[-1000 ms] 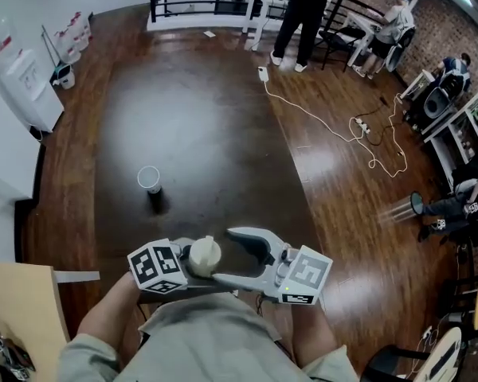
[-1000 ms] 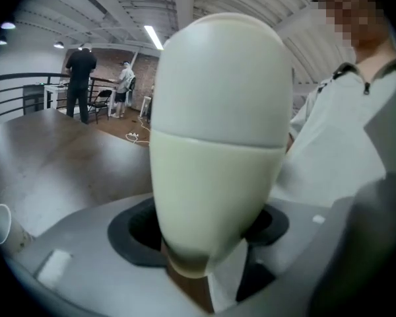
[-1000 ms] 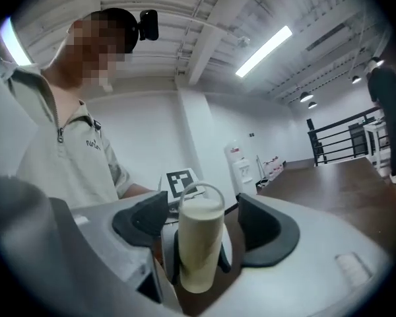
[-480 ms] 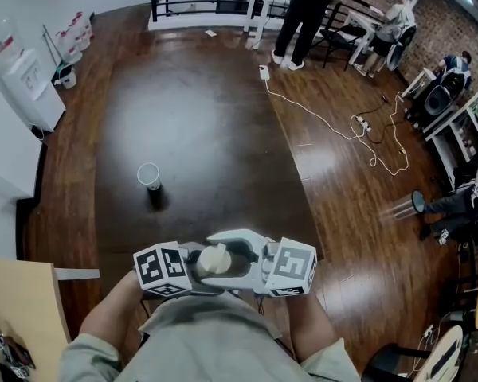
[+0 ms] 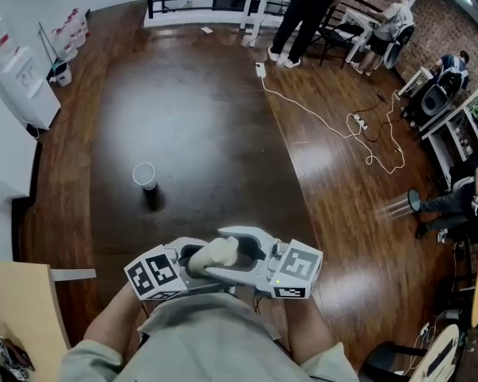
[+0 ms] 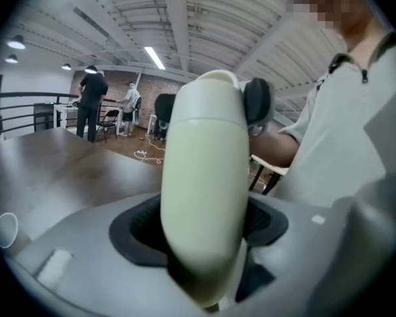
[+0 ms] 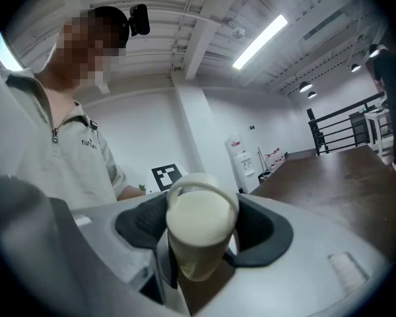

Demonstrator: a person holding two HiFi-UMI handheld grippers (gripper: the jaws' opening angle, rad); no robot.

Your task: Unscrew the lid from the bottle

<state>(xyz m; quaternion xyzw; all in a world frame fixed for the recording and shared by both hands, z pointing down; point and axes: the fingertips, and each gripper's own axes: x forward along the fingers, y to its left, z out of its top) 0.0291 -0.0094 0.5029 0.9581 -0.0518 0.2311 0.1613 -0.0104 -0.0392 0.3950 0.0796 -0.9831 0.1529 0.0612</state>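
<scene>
I hold a cream bottle (image 5: 213, 255) close to the person's chest, lying nearly level between both grippers. My left gripper (image 5: 193, 261) is shut on its body; in the left gripper view the bottle (image 6: 204, 190) runs up from the dark pads (image 6: 140, 228) to its white lid (image 6: 212, 84). My right gripper (image 5: 237, 255) comes from the right. In the right gripper view the lid (image 7: 198, 218) faces the camera end-on. The jaws have just closed on it, and both pads (image 7: 145, 222) touch its sides.
A white cup (image 5: 144, 174) stands alone on the long dark table (image 5: 207, 110) ahead. A pale wooden surface (image 5: 16, 309) lies at lower left. Cables (image 5: 358, 134) trail over the floor at right, and people stand and sit by the railing beyond.
The right gripper, wide and off to the right a second ago, moved left and closed round the bottle's lid end. The bottle has tipped from pointing up towards lying level.
</scene>
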